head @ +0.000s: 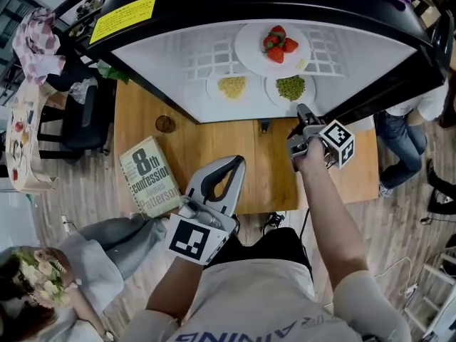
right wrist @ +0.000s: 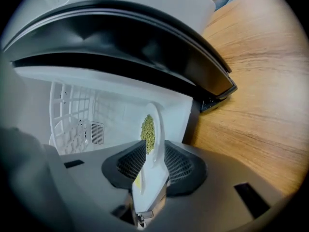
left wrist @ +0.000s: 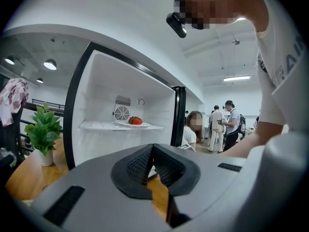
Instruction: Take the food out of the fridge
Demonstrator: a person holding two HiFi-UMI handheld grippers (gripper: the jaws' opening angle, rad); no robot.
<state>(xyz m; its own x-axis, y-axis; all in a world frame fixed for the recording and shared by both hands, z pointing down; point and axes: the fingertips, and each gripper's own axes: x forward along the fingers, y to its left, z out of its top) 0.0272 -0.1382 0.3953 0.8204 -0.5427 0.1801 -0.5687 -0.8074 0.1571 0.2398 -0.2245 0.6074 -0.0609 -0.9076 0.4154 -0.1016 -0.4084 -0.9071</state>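
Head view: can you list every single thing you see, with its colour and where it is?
fridge: one, black outside, white inside, open, on the table
strawberry plate: one, white with red strawberries, fridge shelf
yellow-grain plate: one, white, fridge front, left
green-grain plate: one, white, fridge front, right
book: one, cream with green letters, table's left side
small round thing: one, brown, table by the fridge
table: one, wooden
bystander: one, grey sleeve, bottom left
left gripper: grey, fingers closed, empty, over the table
right gripper: grey, fingers clamped on the green-grain plate's rim
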